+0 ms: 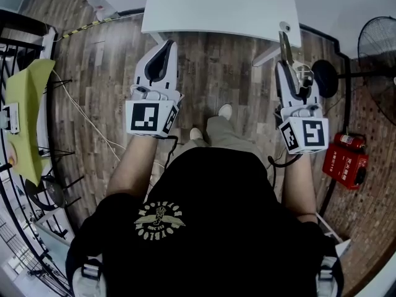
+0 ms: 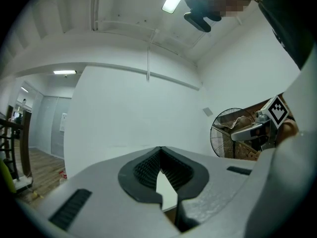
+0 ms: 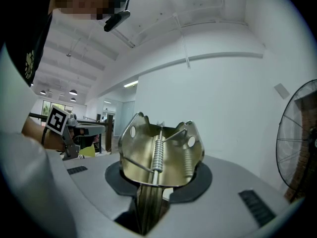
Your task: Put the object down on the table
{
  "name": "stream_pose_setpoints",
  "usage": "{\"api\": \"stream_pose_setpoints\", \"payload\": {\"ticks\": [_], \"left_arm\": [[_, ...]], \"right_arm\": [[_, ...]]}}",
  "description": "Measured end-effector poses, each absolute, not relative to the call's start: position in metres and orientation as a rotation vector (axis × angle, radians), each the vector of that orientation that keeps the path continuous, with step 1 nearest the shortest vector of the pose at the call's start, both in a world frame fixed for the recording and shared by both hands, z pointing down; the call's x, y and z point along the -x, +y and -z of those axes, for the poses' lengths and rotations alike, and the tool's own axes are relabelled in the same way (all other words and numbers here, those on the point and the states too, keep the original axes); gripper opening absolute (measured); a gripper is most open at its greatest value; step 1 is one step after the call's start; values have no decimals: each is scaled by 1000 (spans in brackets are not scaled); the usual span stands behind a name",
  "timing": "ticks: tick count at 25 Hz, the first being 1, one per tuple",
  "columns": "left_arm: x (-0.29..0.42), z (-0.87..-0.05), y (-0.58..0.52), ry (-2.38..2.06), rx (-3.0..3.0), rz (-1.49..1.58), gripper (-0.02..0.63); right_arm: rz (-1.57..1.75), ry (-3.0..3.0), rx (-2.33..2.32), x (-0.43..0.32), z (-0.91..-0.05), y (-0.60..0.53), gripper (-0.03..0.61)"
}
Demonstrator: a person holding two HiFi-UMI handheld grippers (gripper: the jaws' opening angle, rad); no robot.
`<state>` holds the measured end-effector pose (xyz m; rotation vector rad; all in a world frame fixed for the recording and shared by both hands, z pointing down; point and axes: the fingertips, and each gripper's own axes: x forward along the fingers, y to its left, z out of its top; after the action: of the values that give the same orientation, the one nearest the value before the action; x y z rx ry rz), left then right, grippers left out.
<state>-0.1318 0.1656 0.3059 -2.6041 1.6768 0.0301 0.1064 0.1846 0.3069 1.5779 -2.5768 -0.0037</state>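
Observation:
A shiny metal spring clip (image 3: 159,152) stands upright between the jaws of my right gripper (image 3: 157,186), which is shut on its lower end. In the head view the clip (image 1: 285,45) sticks out past the right gripper (image 1: 291,68) and reaches the front edge of the white table (image 1: 223,8). My left gripper (image 1: 162,49) is held level at the left, just short of the same edge. Its jaws meet at the tips in the left gripper view, and the left gripper (image 2: 159,155) holds nothing.
A black floor fan (image 1: 377,42) stands at the right, with a red box (image 1: 345,161) on the wooden floor below it. At the far left are a black railing and a rack with a yellow-green cloth (image 1: 28,104). A cable runs over the floor at the left.

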Motion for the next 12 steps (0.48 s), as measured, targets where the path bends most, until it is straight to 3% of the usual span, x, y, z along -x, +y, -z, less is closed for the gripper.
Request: {"api": "stream_pose_setpoints", "payload": {"ticks": [12], "left_arm": [[111, -313, 115, 1669, 2617, -9, 6]], "right_arm": [[-11, -2580, -1590, -130, -310, 136, 109]]}}
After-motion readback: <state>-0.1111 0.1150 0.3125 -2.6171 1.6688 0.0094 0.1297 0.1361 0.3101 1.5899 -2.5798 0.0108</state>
